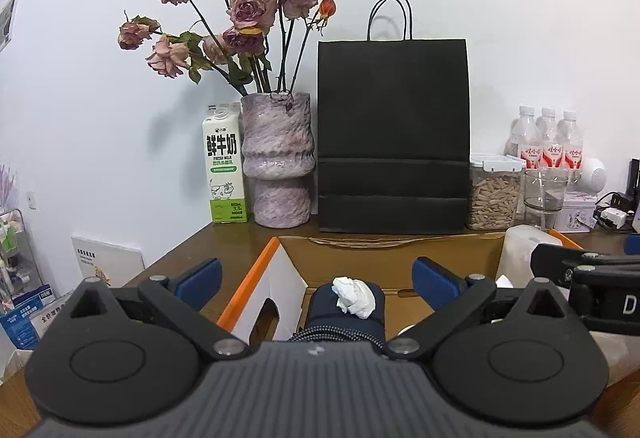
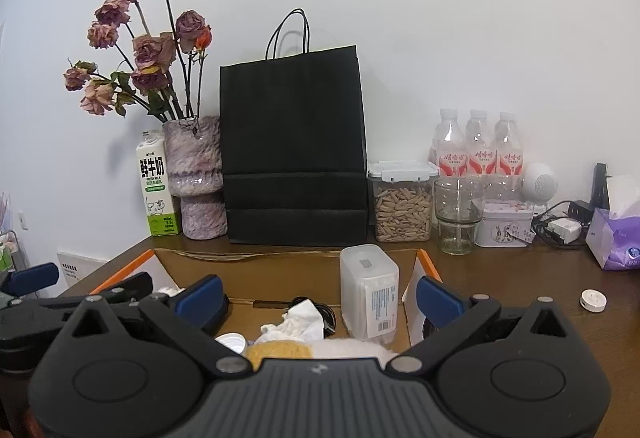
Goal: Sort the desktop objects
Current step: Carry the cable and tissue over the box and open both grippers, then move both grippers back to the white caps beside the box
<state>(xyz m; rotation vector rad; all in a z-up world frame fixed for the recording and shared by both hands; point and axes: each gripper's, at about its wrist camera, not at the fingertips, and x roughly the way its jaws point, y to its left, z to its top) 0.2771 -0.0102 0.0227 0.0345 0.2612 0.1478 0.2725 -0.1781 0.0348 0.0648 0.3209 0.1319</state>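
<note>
Desktop objects are mostly gathered already in the open brown cardboard box with orange-edged flaps [image 2: 280, 270], which sits on the dark wooden desk [image 2: 520, 278] near both cameras. Inside it, the left wrist view shows a dark navy cylindrical pouch [image 1: 344, 318] with a crumpled white tissue wad [image 1: 354, 296] lying on top; the right wrist view shows a frosted white plastic container with a printed label [image 2: 370, 290] standing upright at the box's right side, more crumpled white tissue [image 2: 300, 322], a white bottle cap [image 2: 232, 342] and a yellow-and-white fuzzy item [image 2: 288, 352] at the near edge.

The left gripper [image 1: 316, 278] has its blue-padded fingers spread wide with nothing between them; the pouch and tissue lie below the gap, untouched. The right gripper [image 2: 320, 298] is likewise spread wide and empty, above the box's near right part. No earlier view is given, so only this can be said: both look free, and the step in hand appears to be choosing the next thing to fetch.

A small round white disc [image 2: 593, 299] lies loose on the desk to the right of the box, well apart from it, and seems the likeliest candidate for the right gripper. Being flat and low, it would call for a steep approach with the pads straddling its rim, closing gently so it does not skid. The clear drinking glass [image 2: 456, 218] and the purple tissue pack [image 2: 616, 242] stand farther right and should be given room. Dropping it into a free spot near the container would avoid tipping that.
</note>
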